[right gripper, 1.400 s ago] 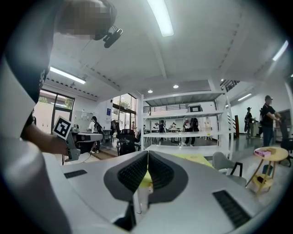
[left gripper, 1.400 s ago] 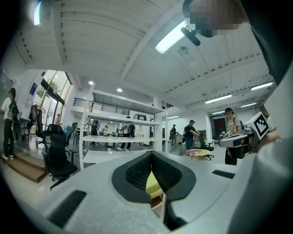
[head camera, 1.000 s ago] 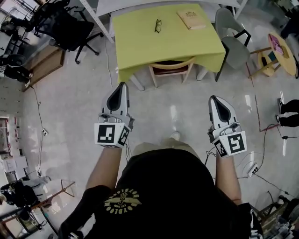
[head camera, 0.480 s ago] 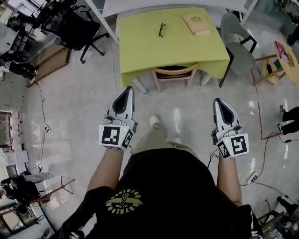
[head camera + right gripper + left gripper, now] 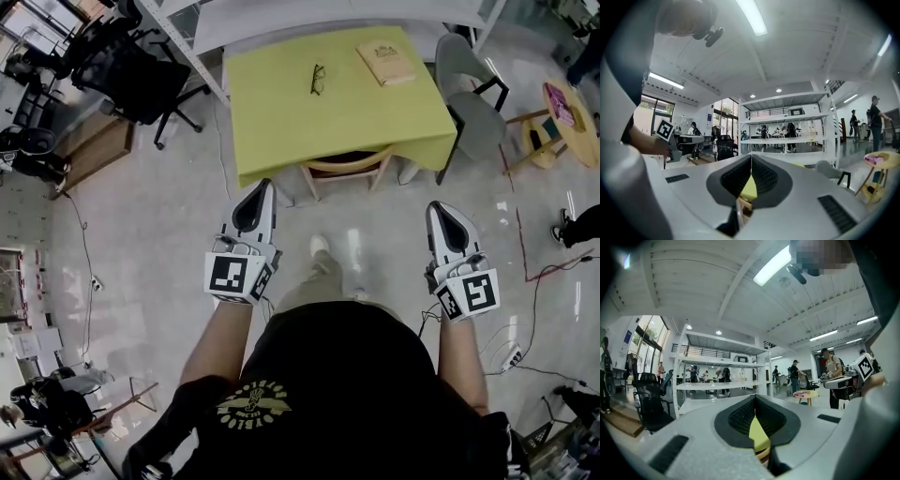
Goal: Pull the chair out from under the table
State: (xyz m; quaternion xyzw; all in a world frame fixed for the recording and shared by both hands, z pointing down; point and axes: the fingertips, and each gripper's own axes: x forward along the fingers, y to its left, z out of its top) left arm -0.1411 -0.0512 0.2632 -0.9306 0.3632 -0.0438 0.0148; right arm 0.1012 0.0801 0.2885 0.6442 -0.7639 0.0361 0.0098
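Note:
A wooden chair (image 5: 344, 164) is tucked under a table with a yellow-green cloth (image 5: 281, 112); only its curved backrest and front legs show. My left gripper (image 5: 255, 199) hangs over the floor short of the table's near left corner, shut and empty. My right gripper (image 5: 443, 217) is level with it farther right, below the table's near right corner, also shut with nothing in it. Neither touches the chair. In the left gripper view the cloth (image 5: 758, 436) shows through the slit between the shut jaws, and in the right gripper view the cloth (image 5: 748, 188) shows the same way.
Glasses (image 5: 317, 78) and a book (image 5: 386, 63) lie on the table. A grey chair (image 5: 473, 94) stands at its right side, a small round wooden table (image 5: 568, 108) farther right. A black office chair (image 5: 131, 75) and white shelving (image 5: 178, 47) stand left. Cables (image 5: 544, 272) cross the floor.
Both grippers have come closer to the table. The person has taken a step, and a shoe now shows between the grippers.

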